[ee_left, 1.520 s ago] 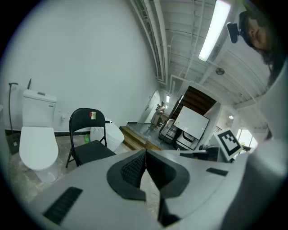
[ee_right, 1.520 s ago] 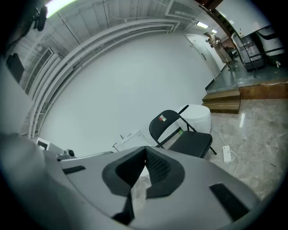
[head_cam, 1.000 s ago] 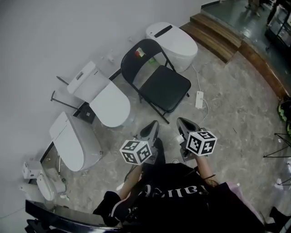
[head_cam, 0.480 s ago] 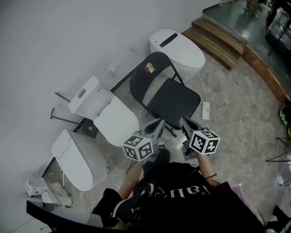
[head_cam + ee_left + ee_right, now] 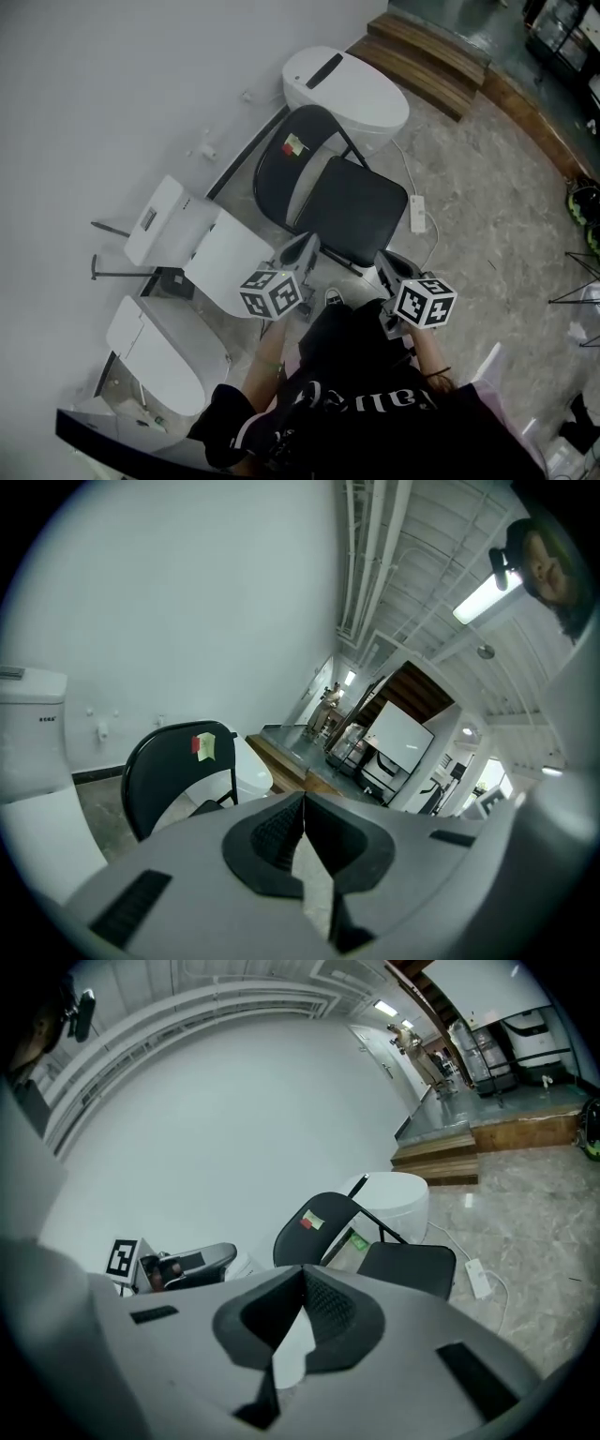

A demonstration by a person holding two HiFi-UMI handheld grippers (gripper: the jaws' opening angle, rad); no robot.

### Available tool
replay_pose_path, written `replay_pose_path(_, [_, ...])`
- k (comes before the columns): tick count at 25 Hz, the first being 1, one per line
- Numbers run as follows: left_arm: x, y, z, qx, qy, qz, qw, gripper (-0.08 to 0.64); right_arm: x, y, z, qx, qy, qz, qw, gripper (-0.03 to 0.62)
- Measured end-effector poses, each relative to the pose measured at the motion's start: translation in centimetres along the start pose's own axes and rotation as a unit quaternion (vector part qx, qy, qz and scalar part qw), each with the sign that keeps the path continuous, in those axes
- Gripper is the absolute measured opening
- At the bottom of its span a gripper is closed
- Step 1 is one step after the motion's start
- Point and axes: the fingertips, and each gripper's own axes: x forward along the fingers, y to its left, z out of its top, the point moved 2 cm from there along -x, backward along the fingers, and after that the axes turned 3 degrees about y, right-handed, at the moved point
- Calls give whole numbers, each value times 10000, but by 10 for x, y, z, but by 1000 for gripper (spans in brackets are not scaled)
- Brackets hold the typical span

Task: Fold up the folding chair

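The black folding chair [image 5: 349,211] is standing unfolded on the floor [image 5: 469,216] between white toilets [image 5: 349,89] by the wall, while the left tongs [image 5: 301,247] and right tongs [image 5: 391,264] are hovering just near its seat, both squeezed closed on nothing.

White wall [image 5: 112,84]: three toilets at its foot. First toilet [image 5: 349,89] toward the wall's far end, second toilet [image 5: 202,246] midway, third toilet [image 5: 167,349] nearest. Power strip [image 5: 417,214] on floor [image 5: 506,253], well off the wall. Wooden step [image 5: 427,58] past the wall's far end.
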Motion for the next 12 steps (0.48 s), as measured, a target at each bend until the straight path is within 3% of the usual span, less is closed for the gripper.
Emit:
replay_pose_path(6, [32, 42, 29, 140, 221, 151, 9995, 5, 12, -29, 10, 183, 122, -185, 9996, 12])
replay_pose_path(12, [63, 71, 58, 350, 272, 645, 9969, 10, 31, -58, 34, 226, 345, -73, 9991, 12])
